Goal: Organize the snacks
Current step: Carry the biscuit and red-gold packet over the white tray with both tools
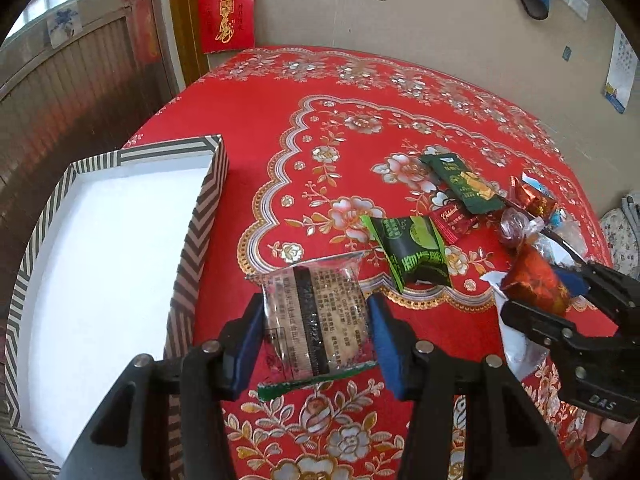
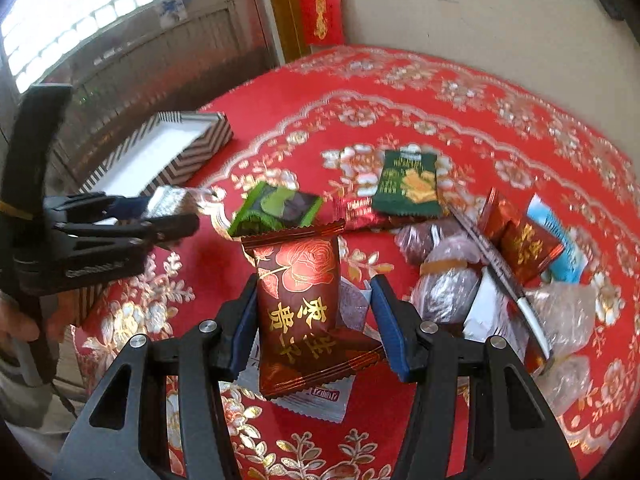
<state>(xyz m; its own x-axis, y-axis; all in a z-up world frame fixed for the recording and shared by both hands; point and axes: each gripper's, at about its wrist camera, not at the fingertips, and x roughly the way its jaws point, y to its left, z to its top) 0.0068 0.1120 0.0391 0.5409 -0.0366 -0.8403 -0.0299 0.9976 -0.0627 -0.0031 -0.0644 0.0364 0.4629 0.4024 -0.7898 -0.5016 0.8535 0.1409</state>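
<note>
To the left of the left tongs (image 1: 316,332), just beside them and slightly ahead, sits the striped tray (image 1: 204,216) with its white floor bare, and this is the relation the coming move seems to turn on. The left tongs hold a clear-wrapped biscuit packet (image 1: 316,320) between the blue pads, its long axis running away from the camera, its green-edged seam nearest. It hangs above the red floral surface (image 1: 280,128), close to the tray's near wall, so the left hand is plainly the nearer one to the tray.

The right tongs (image 2: 316,320) are closed on a dark red rose-printed packet (image 2: 304,300), held upright with its long axis pointing forward, over a white sachet (image 2: 320,396) in the snack pile. From the right wrist view the tray (image 2: 192,152) lies well apart, far to the left and beyond the left tongs (image 2: 160,208). My judgement: the biscuit packet goes in first by a short leftward swing, while the rose packet must cross behind it.
</note>
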